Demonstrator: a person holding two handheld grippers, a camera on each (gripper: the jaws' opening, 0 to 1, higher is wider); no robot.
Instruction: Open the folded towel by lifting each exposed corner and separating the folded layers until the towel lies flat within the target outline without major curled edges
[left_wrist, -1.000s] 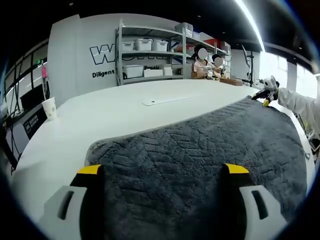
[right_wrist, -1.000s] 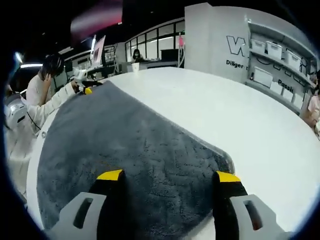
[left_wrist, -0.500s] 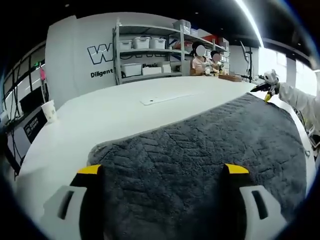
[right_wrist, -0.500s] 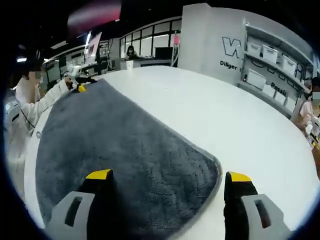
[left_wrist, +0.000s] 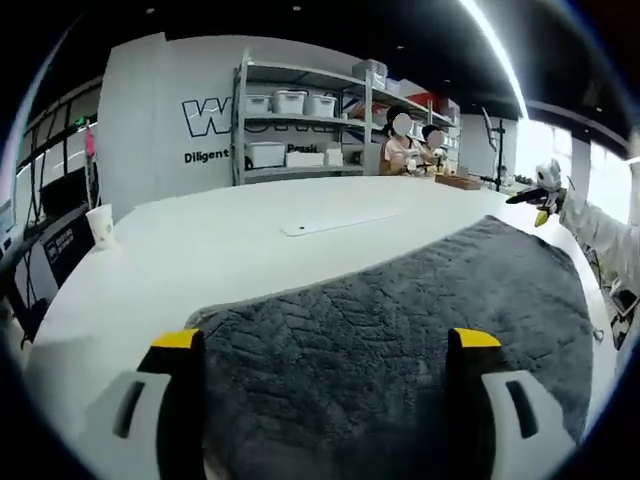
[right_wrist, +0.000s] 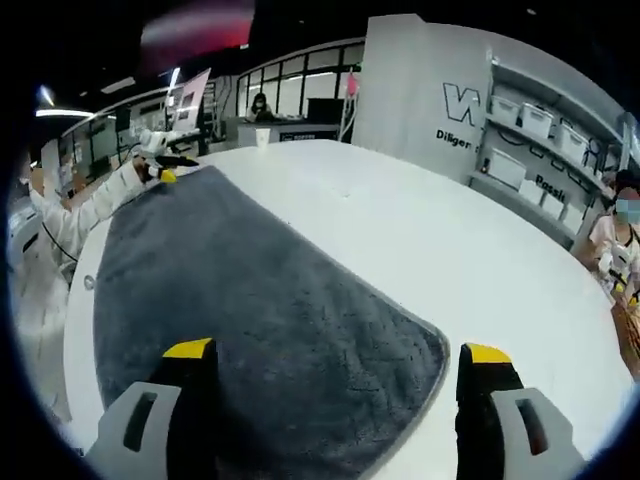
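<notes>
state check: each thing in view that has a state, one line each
towel: spread flat on the table, no raised fold or curled edge visible
left tool: open, jaws wide over the towel, holding nothing
right tool: open, jaws wide over the towel's rounded corner, holding nothing
table: white, bare beyond the towel
paper cup: upright near the table's edge

Near edge of the towel (left_wrist: 400, 340) hidden behind the left gripper (left_wrist: 325, 345) jaws and cut by the frame bottom; same under the right gripper (right_wrist: 330, 355); wall lettering (left_wrist: 215, 115) broken off by the shelf (left_wrist: 300, 125); bin contents too small to tell.
</notes>
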